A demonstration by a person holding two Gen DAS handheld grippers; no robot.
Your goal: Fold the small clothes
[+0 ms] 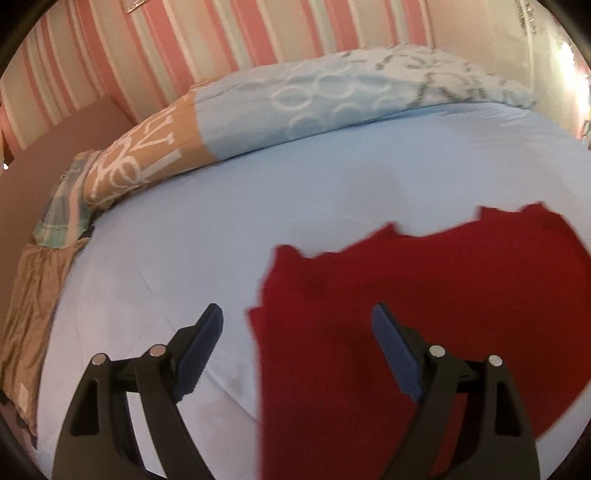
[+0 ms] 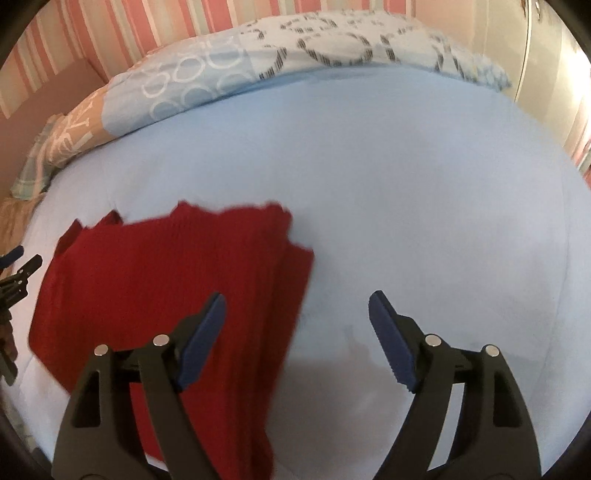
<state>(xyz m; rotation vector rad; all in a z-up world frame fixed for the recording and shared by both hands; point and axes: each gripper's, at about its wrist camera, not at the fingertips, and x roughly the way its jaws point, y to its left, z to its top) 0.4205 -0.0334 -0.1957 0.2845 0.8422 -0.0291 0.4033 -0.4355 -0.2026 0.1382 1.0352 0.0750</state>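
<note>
A red knitted garment (image 1: 424, 302) lies flat on the light blue bed sheet (image 1: 258, 206). In the left wrist view it fills the lower right. My left gripper (image 1: 297, 314) is open and empty, held above the garment's left edge, with its right finger over the cloth. In the right wrist view the garment (image 2: 166, 280) lies at the lower left. My right gripper (image 2: 295, 301) is open and empty, above the garment's right edge, with its left finger over the cloth. The left gripper's tip (image 2: 18, 266) shows at the far left of the right wrist view.
A patterned blue, white and tan duvet (image 1: 295, 99) is bunched along the far side of the bed. A striped pink wall (image 1: 221, 33) stands behind it. A tan pillow (image 1: 33, 306) lies at the bed's left edge. The bed sheet (image 2: 406, 184) extends to the right.
</note>
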